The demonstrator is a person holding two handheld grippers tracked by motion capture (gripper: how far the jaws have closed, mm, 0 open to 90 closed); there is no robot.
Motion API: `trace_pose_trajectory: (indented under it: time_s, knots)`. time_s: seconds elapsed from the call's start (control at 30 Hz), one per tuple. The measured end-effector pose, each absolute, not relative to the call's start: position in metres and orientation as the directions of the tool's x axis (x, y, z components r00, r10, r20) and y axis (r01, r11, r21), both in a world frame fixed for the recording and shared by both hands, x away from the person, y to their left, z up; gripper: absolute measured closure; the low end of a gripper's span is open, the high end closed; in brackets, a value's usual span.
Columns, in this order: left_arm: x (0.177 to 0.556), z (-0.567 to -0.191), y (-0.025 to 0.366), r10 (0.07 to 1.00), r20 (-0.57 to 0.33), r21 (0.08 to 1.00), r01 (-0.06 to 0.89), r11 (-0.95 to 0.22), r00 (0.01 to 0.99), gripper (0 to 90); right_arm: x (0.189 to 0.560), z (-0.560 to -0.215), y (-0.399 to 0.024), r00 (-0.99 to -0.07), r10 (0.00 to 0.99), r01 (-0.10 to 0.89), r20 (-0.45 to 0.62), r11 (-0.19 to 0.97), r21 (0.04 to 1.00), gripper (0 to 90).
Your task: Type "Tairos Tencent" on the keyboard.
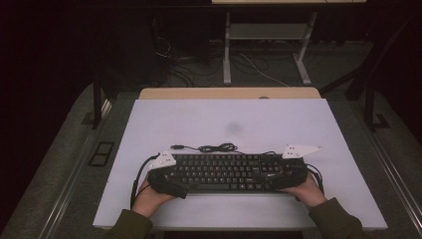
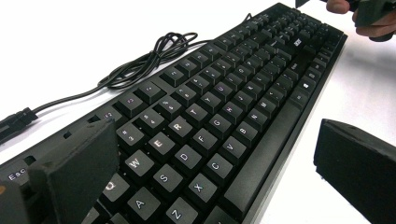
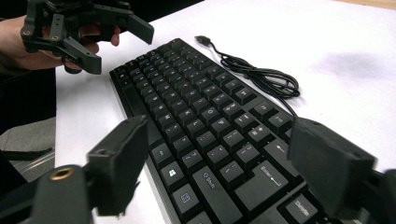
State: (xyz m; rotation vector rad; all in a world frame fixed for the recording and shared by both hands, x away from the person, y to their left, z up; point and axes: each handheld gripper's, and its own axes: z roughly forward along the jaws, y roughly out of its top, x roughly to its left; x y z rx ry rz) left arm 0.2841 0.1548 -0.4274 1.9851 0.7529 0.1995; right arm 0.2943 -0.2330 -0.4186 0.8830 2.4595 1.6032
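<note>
- both hands come in over the near edge of the desk [image 1: 318, 124], each with its tongs at one end of the keyboard [image 1: 224, 172].
- left tongs [image 1: 166, 180] stand released, the jaws straddling the keyboard's left end; in the left gripper view one jaw hangs over the esc corner and the other stands off the front edge, neither pressing.
- right tongs [image 1: 288, 175] are also released, the jaws wide either side of the right end by the enter and shift keys; no pad touches the case as far as i can tell.
- keyboard lies flat near the desk's near edge, roughly centred between its side edges, long side parallel to that edge.
- its cable [image 1: 214, 148] lies in a loose coil just behind it, plug end [image 3: 201, 39] free on the desk.
- judgement: the two-ended grasp is lined up but not made; clamping both ends and whatever lift or shift follows are left to do.
</note>
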Motion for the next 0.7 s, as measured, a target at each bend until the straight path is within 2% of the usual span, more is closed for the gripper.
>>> trace_pose_trajectory:
  time_s: [0.47, 0.7]
  knots:
    - [0.285, -0.429, 0.156, 0.586, -0.173, 0.836, 0.432, -0.338, 0.792, 0.0, 0.300, -0.421, -0.216, -0.854, 0.464, 0.413, 0.235, 0.330, 0.849, 46.5]
    - [0.285, -0.430, 0.155, 0.582, -0.171, 0.835, 0.430, -0.342, 0.795, 0.0, 0.302, -0.425, -0.213, -0.858, 0.454, 0.426, 0.241, 0.367, 0.827, 66.6]
